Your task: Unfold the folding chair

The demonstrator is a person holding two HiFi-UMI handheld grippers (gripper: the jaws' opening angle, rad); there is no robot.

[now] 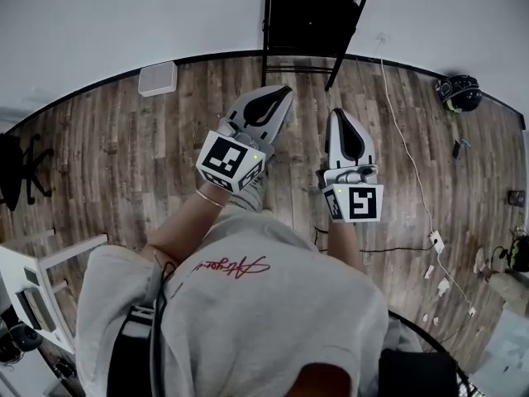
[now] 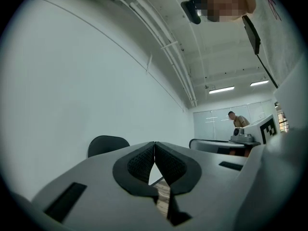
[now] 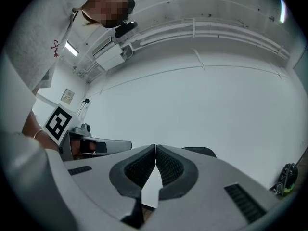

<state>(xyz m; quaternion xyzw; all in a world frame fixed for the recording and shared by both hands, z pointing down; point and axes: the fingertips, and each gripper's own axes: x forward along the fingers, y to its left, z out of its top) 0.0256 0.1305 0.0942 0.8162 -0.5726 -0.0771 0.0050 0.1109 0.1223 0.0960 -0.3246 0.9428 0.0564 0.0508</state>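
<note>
**Item 1. Black metal folding chair** point(image 1: 310, 19). It stands upright against the white wall point(image 1: 124, 15) at the far edge of the floor, straight ahead of both grippers and well apart from them. The seat panel lies flat within the frame, so it looks folded. Neither gripper touches it. Its rounded dark back shows just above the jaws in both gripper views.

**Item 2. Left gripper** point(image 1: 279, 98). Grey shell, black ribbed pads, marker cube at the rear. The jaws are pressed together tip to tip with nothing between them. It is held out towards the chair, angled slightly to the right.

**Item 3. Right gripper** point(image 1: 341, 116). Same make. The jaws are clenched together and empty. It is held beside the left gripper and pointed at the chair.

**Item 4. Person in a grey shirt** point(image 1: 248, 304). Red script across the shirt, a thin bracelet point(image 1: 208, 197) on the left wrist.

**Item 5. Brown wood-plank floor** point(image 1: 124, 155). The following lie on it:
- a flat white square box point(image 1: 157, 78) at the wall, left of the chair;
- a thin white cable point(image 1: 405, 139) running from the wall down to a white socket block point(image 1: 436, 241);
- a round black helmet-like object point(image 1: 459, 92) at the far right, with details too small to tell;
- a black star-shaped office chair base point(image 1: 26, 172) at the left edge;
- a white frame stand point(image 1: 41, 263) at the lower left.

**Item 6. Second person** point(image 2: 238, 120). Seen far back in the left gripper view, beside a glazed partition.
</note>
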